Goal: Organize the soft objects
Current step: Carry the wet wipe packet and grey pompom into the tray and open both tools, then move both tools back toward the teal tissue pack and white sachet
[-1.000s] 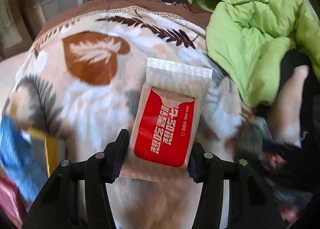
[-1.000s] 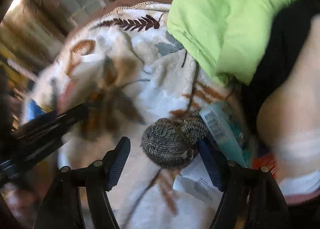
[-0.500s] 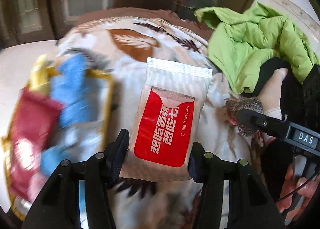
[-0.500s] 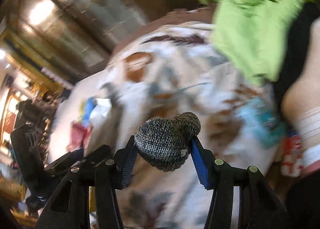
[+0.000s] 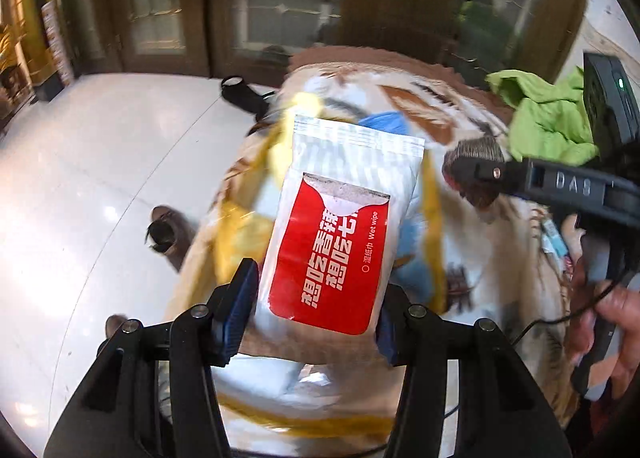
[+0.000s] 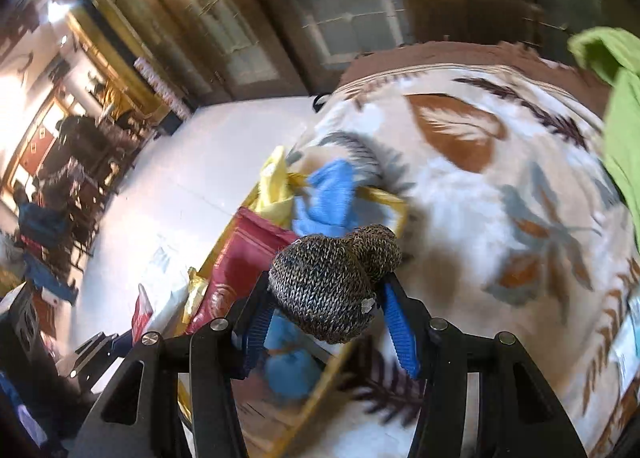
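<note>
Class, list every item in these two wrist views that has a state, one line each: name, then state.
Left tongs: shut on the wet wipe packet.
Wet wipe packet: sealed, held upright off the blanket.
Right tongs: shut on the knitted sock ball.
Knitted sock ball: rolled up, lifted above the yellow bin.
Yellow bin: open, holding a blue cloth and a red packet.
Green jacket: crumpled on the blanket.

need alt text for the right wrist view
The right gripper clamps a brown-grey knitted sock bundle above a yellow-rimmed tray holding blue fabric and a dark red packet. The tray lies on a leaf-patterned fleece blanket.
</note>
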Demonstrator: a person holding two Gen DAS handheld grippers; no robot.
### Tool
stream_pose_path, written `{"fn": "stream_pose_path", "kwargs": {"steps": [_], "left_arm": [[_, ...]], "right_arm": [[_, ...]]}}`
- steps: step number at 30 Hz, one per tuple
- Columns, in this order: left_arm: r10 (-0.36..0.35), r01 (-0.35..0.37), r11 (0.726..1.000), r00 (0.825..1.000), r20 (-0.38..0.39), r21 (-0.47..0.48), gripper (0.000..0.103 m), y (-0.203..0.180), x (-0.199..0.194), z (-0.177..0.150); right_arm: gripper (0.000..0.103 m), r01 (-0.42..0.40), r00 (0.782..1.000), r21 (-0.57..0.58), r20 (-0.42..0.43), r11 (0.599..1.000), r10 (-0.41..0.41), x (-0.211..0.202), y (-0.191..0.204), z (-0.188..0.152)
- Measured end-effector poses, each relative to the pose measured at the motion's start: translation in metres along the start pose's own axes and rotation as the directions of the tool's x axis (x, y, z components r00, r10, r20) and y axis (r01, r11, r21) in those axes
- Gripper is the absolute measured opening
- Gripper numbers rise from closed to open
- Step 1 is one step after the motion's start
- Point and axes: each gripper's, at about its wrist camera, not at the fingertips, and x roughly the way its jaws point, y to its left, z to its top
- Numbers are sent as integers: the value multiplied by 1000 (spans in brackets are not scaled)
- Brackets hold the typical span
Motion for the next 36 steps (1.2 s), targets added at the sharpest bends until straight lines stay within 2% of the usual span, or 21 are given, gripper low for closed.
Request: {"fn": "stream_pose_path", "kwargs": {"steps": [5,8,12,16,19,26,30,36], "left_arm": [[-1,-2,999,999,-42,-54,51,20,14,-13],[-11,7,999,997,-79,-46,51,19,25,-23],[-27,21,998,996,-90,-66,52,16,34,-30],[-21,14,997,996,-88,-74,58,14,33,-30],[-16,9,997,997,-78,-83,59,16,28,-30],[10,-12,997,999,-32,-71,59,17,8,-26],[-20,18,997,1000,-20,-69,60,11,2,-22],[-34,33,999,999,-17,-19,60,-11,-4,-24]], "right_arm": [[56,98,993,-151,-47,984,-106,40,39,-7],[58,98,988,-187,-102,977,-118,56,42,-15],[59,42,991,-127,-118,991,-57,41,31,-17],[62,2,997,-70,-75,998,-7,15,19,-11],[62,-36,999,-30,-35,999,35,1,15,-6],[62,-62,997,33,-42,998,64,-2,4,-10],[63,-68,997,72,-17,995,70,-14,-9,-13],[64,-106,994,113,-11,988,108,-29,-24,-26]]}}
